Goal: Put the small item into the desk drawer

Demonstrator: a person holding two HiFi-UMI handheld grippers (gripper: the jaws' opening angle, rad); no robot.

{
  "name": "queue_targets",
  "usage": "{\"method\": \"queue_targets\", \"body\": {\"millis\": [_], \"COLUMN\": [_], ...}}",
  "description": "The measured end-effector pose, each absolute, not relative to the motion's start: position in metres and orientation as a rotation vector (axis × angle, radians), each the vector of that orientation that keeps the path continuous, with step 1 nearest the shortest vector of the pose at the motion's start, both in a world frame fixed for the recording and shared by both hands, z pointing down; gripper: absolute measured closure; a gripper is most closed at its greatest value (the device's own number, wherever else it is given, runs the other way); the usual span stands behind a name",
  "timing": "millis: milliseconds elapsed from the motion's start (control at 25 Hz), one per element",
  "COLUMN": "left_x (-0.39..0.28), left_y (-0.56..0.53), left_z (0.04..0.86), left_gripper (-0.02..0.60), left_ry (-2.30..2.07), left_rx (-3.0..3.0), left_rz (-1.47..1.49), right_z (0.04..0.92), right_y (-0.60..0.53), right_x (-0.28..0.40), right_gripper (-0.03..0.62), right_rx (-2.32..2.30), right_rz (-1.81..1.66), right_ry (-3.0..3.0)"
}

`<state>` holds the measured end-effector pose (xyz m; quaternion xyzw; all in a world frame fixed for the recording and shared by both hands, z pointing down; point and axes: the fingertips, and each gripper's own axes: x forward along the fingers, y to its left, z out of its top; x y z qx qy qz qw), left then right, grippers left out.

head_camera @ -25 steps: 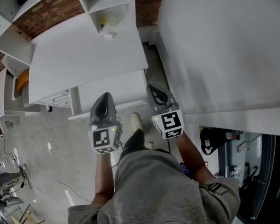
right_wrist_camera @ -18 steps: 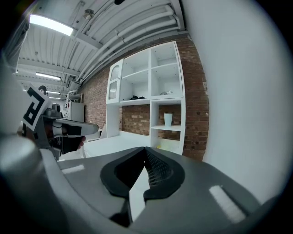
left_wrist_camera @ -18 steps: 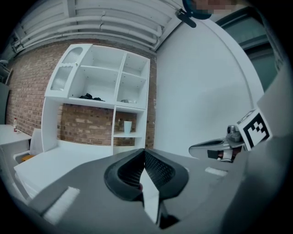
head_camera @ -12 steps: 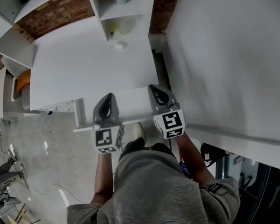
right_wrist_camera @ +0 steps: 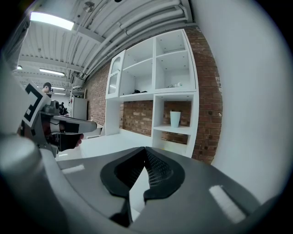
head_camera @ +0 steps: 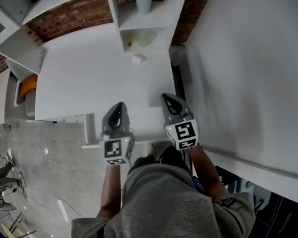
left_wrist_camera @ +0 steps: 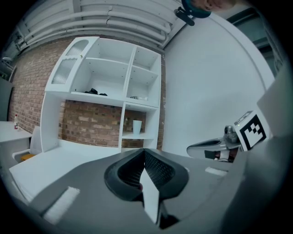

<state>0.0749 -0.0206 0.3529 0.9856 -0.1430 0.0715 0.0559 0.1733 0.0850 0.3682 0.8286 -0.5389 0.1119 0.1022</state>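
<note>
A small white item (head_camera: 137, 58) lies on the white desk top (head_camera: 96, 74), just in front of the shelf unit. The desk's closed drawer fronts (head_camera: 66, 118) show at the front left edge. My left gripper (head_camera: 117, 106) and right gripper (head_camera: 167, 97) hang side by side over the desk's near edge, well short of the item. In the left gripper view the left gripper (left_wrist_camera: 144, 151) has its jaws meeting with nothing between them. The right gripper (right_wrist_camera: 145, 149) is likewise shut and empty in its own view.
A white shelf unit (head_camera: 148, 20) stands at the desk's back with a pale blue cup (head_camera: 143, 1) on a shelf and a yellowish thing (head_camera: 143, 38) below it. A large white panel (head_camera: 247, 75) fills the right. An orange object (head_camera: 28, 84) sits at the left.
The person has stepped up to the desk. Both grippers went forward together, from over the floor to over the desk's front edge, still shut.
</note>
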Motion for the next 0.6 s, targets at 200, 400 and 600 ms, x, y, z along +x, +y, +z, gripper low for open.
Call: {"method": "queue_targets", "body": {"millis": [200, 400, 600], "left_x": [0.088, 0.109, 0.128], "left_y": [-0.042, -0.060, -0.077], "left_z": [0.355, 0.362, 0.385], "left_gripper": [0.570, 0.569, 0.569], "left_ry": [-0.510, -0.611, -0.740], "left_rx": [2.955, 2.923, 2.865], "left_rz": [0.239, 0.252, 0.318], "right_z": [0.370, 0.380, 0.400], "right_y": [0.059, 0.032, 0.003], "right_x": [0.197, 0.231, 0.264], "right_gripper": [0.591, 0.591, 0.591], "right_rx": [2.391, 2.311, 2.222], "right_rz": [0.328, 0.344, 0.383], "right_ry": [-1.632, -1.700, -1.779]}}
